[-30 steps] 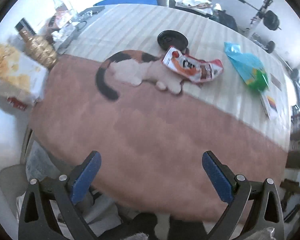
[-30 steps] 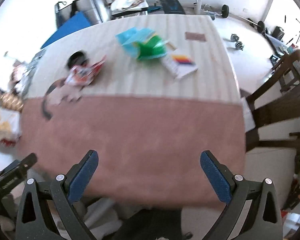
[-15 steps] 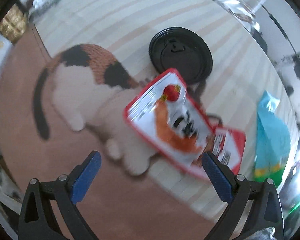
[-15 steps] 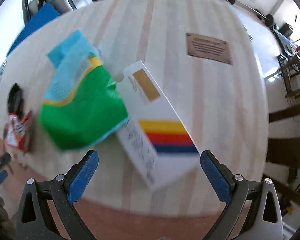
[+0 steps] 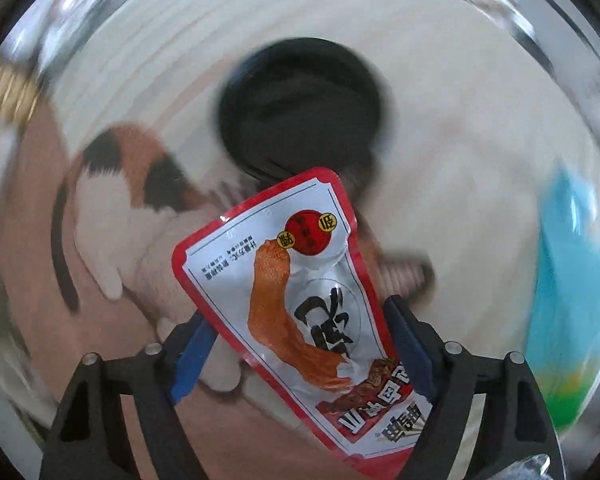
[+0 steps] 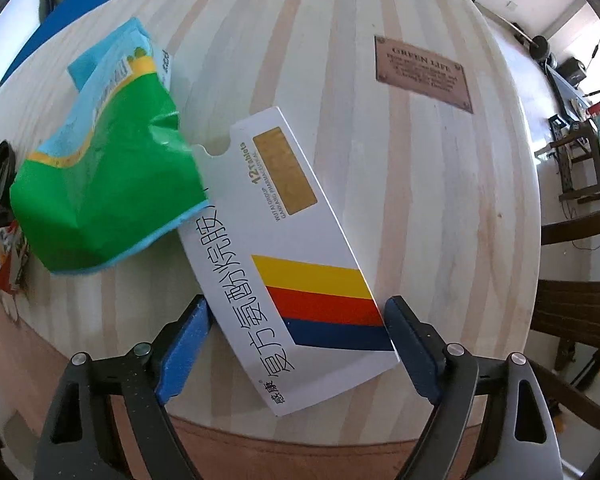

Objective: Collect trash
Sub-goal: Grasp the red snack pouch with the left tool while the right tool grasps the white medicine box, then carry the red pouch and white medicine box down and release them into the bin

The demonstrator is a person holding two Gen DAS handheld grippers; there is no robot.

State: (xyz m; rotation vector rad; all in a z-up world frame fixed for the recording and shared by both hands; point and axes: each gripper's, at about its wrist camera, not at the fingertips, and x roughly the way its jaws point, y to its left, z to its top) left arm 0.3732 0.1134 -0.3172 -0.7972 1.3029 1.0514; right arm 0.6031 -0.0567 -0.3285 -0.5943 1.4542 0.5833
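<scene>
In the left wrist view my left gripper (image 5: 300, 344) is shut on a red and white snack wrapper (image 5: 296, 288), which sticks up between the blue pads in sharp focus while the table behind blurs. In the right wrist view my right gripper (image 6: 300, 344) has its blue pads against both long sides of a white medicine box (image 6: 284, 264) with yellow, red and blue stripes, lying on the table. A green and blue plastic bag (image 6: 100, 184) overlaps the box's far left corner.
A black round lid (image 5: 300, 108) and a calico cat figure (image 5: 128, 200) lie behind the wrapper. The green and blue bag also shows at the right edge of the left wrist view (image 5: 560, 300). A brown plaque (image 6: 422, 74) is set in the striped table. A wooden chair (image 6: 576, 312) stands at right.
Both grippers moved in over the table and narrowed from wide open. The left closed on the snack wrapper; the right closed its pads against the sides of the medicine box.
</scene>
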